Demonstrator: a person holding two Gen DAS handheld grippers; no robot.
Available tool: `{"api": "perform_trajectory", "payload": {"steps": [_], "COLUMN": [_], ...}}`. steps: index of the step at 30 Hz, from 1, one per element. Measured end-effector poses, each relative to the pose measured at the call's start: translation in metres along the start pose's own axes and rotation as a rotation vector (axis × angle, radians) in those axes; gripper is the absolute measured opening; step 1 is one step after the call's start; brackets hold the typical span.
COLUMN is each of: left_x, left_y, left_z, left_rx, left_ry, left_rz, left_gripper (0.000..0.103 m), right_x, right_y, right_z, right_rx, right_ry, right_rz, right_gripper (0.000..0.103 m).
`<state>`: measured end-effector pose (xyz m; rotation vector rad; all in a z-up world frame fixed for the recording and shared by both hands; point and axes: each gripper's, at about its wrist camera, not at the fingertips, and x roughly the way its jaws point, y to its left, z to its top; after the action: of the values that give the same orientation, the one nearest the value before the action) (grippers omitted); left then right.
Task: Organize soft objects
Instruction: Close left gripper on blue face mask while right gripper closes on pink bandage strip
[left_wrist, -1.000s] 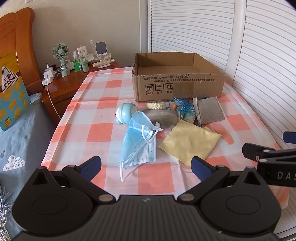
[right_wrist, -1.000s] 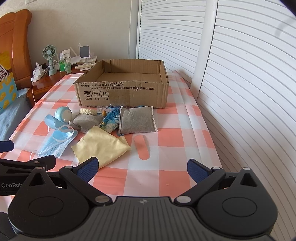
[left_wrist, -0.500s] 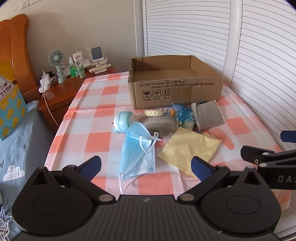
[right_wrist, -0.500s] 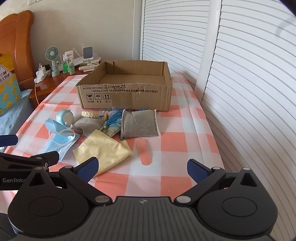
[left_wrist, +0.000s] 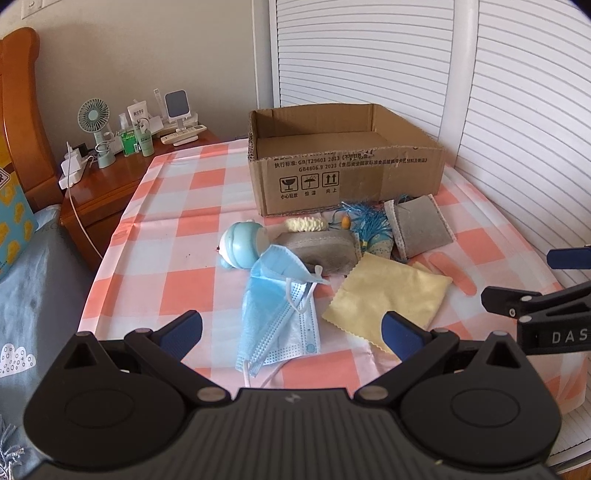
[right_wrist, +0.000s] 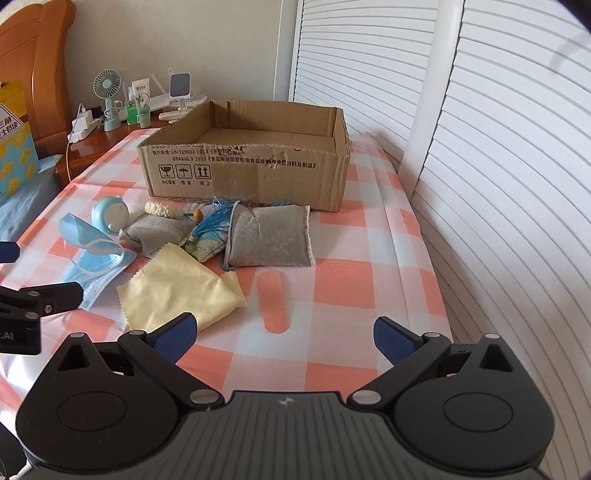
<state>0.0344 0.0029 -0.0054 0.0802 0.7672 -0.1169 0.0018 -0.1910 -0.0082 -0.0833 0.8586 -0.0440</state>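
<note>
Just short of the pile, the left claw (left_wrist: 291, 330) and right claw (right_wrist: 284, 334) gape wide, empty. Nearest lie a blue mask (left_wrist: 279, 314) and yellow cloth (right_wrist: 179, 286).

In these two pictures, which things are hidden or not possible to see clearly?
- Cardboard box floor: left wrist view, hidden by its front wall.
- Blue tassel item: both views, partly under the grey pouch; its shape is unclear.
- Bottle labels on the nightstand: too small to read.
- Right tongs: left wrist view, cut off by the right edge.
</note>
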Motion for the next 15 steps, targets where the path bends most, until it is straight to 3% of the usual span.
{"api": "perform_trajectory", "payload": {"steps": [10, 15], "left_x": [0.026, 0.04], "left_y": [0.018, 0.023], "left_z": [-0.01, -0.014], "left_rx": [0.005, -0.012], "left_ry": [0.059, 0.086], "left_rz": [-0.004, -0.022], "left_gripper": [0.102, 0.102], "right_x": [0.047, 0.055], "right_y": [-0.011, -0.015], "right_z": [-0.013, -0.011], "right_rx": [-0.005, 0.004], "right_ry": [0.096, 0.085], "right_rz": [-0.037, -0.012], "right_gripper": [0.103, 0.103]}}
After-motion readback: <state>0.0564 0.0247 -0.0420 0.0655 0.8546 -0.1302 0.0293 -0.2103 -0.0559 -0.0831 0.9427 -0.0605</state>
